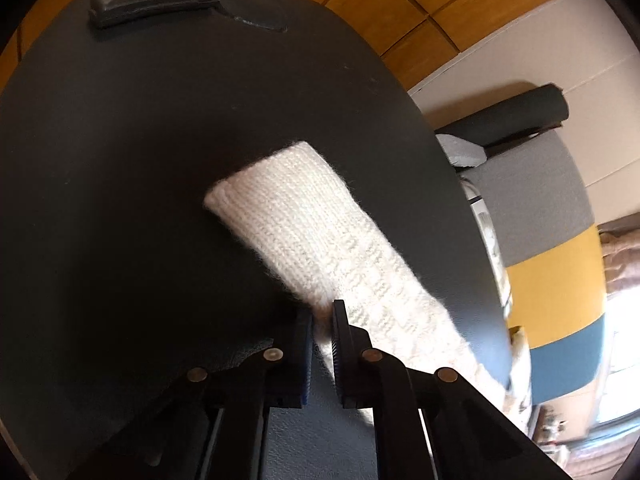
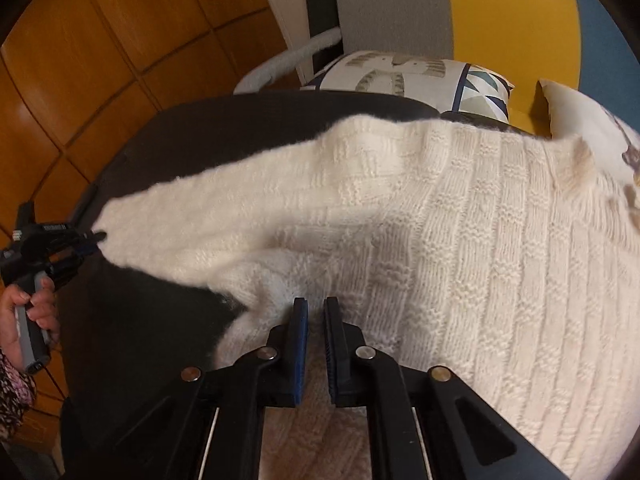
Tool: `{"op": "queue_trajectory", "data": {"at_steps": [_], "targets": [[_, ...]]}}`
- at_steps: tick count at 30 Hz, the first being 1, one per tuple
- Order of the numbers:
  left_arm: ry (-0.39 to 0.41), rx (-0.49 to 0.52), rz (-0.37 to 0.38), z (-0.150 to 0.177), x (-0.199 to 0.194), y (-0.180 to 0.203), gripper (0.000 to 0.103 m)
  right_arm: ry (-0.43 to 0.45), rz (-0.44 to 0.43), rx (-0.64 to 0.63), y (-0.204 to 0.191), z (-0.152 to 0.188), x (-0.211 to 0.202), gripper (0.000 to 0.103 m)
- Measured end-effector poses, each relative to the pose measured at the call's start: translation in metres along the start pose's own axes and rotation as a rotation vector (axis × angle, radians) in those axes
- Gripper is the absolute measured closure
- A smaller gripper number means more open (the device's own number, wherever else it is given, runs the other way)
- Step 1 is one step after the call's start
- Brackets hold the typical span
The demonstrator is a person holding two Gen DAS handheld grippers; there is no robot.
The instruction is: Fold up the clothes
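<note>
A cream knitted sweater (image 2: 460, 232) lies spread on a dark round table (image 2: 132, 320). One sleeve (image 2: 224, 216) stretches out to the left. In the left wrist view the sleeve (image 1: 316, 224) runs away from my left gripper (image 1: 322, 316), whose fingers are shut on its edge near the cuff end. That gripper shows in the right wrist view (image 2: 94, 240) at the sleeve's tip, held by a hand. My right gripper (image 2: 316, 308) sits over the sweater's lower edge by the armpit, its fingers narrowly apart with knit between them; a firm pinch is not clear.
A dark remote-like object (image 1: 156, 2) lies at the table's far edge. A sofa with grey, yellow and blue panels (image 1: 556, 280) stands beside the table, with patterned cushions (image 2: 404, 74). The floor (image 2: 100, 40) is orange wood tile.
</note>
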State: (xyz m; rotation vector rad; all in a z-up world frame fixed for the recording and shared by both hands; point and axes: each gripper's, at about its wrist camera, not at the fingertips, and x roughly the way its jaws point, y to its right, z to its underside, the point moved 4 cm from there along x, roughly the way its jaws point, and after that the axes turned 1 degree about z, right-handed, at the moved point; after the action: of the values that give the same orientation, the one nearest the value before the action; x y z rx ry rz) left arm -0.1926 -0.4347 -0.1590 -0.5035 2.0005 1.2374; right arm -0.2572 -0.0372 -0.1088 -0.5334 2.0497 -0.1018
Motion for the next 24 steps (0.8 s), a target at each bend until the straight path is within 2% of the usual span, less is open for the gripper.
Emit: {"op": "queue_trajectory", "data": {"at_steps": [2, 3, 4, 5, 7, 8, 10, 12, 14, 15, 16, 18, 21, 24], "targets": [[0.006, -0.002, 0.020, -0.003, 0.000, 0.000, 0.092, 0.023, -0.030, 0.031, 0.001, -0.002, -0.006, 0.094], [0.024, -0.009, 0.029, -0.005, -0.003, -0.003, 0.088, 0.040, -0.048, 0.043, 0.001, -0.004, -0.009, 0.094], [0.041, -0.018, 0.033, -0.007, -0.005, -0.005, 0.077, 0.055, -0.059, 0.048, 0.000, -0.006, -0.011, 0.094], [0.054, -0.031, 0.026, -0.009, -0.004, -0.007, 0.072, 0.054, -0.063, 0.040, -0.004, -0.007, -0.009, 0.094], [0.053, -0.051, 0.039, -0.011, -0.002, -0.007, 0.065, 0.046, -0.072, 0.021, -0.013, -0.011, -0.005, 0.094], [0.049, -0.039, 0.038, -0.011, -0.002, -0.004, 0.063, 0.033, -0.064, 0.010, -0.017, -0.010, 0.000, 0.094], [0.044, 0.005, 0.031, -0.010, -0.001, 0.004, 0.048, 0.015, -0.043, -0.005, -0.023, -0.008, 0.008, 0.094], [0.041, 0.063, -0.012, -0.009, 0.003, 0.013, 0.047, 0.008, -0.022, -0.008, -0.025, -0.006, 0.014, 0.093], [0.049, 0.088, -0.064, -0.006, 0.001, 0.015, 0.057, 0.013, -0.021, 0.003, -0.024, -0.003, 0.014, 0.093], [0.050, 0.085, -0.084, -0.004, 0.000, 0.013, 0.084, 0.012, -0.022, 0.007, -0.023, -0.003, 0.012, 0.093], [0.023, 0.069, -0.086, -0.003, 0.004, 0.011, 0.096, 0.010, -0.023, 0.010, -0.021, -0.003, 0.010, 0.094], [0.019, 0.035, -0.044, -0.003, 0.002, 0.008, 0.097, 0.023, -0.031, 0.022, -0.020, -0.004, 0.004, 0.093], [0.069, 0.062, 0.010, -0.009, -0.012, 0.011, 0.097, 0.043, -0.048, 0.027, -0.020, -0.006, -0.003, 0.093], [0.115, 0.071, 0.020, -0.021, -0.020, 0.012, 0.097, -0.007, -0.028, -0.019, -0.024, -0.004, 0.007, 0.093]]}}
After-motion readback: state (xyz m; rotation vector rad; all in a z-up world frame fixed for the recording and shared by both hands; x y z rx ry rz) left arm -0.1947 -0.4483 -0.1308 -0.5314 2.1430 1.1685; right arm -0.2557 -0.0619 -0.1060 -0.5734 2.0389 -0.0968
